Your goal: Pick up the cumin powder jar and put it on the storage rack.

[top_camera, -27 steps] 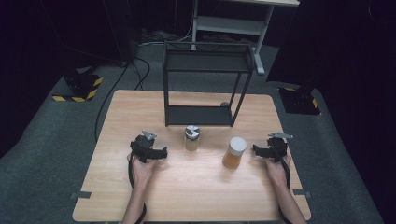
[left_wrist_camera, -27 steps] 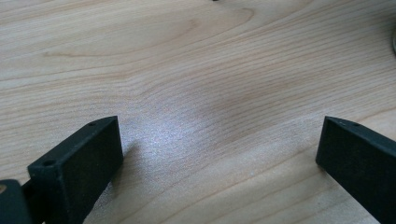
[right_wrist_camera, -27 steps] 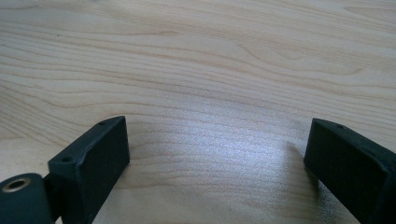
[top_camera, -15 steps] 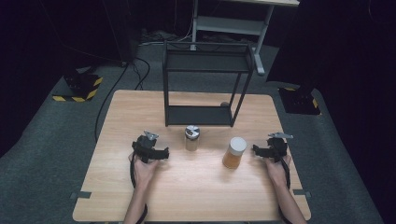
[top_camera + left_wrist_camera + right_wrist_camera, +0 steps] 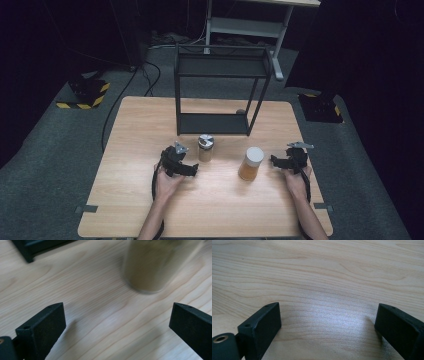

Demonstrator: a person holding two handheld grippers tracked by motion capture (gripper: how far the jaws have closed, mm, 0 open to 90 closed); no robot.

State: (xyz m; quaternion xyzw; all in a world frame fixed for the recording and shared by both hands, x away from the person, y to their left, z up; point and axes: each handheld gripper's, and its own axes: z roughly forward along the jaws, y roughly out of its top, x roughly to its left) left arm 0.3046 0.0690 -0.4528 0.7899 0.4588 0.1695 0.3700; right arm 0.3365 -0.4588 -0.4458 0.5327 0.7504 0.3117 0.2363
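I hold both claws wide, gripping nothing: left claw (image 5: 192, 170) centre-left beside the small jar (image 5: 205, 147), right claw (image 5: 276, 161) centre-right near the amber jar (image 5: 251, 163) on the surface (image 5: 135, 150).

1. The small jar (image 5: 205, 147) has a silvery metal lid and a clear body with a brownish-tan filling. It stands upright on the wooden table, near its middle, just in front of the black rack's lower shelf. In the left gripper view its base (image 5: 152, 267) shows blurred.

2. The larger jar (image 5: 250, 163) has a white lid and amber-orange contents. It stands upright at about 4 o'clock from the small jar, near it but not touching.
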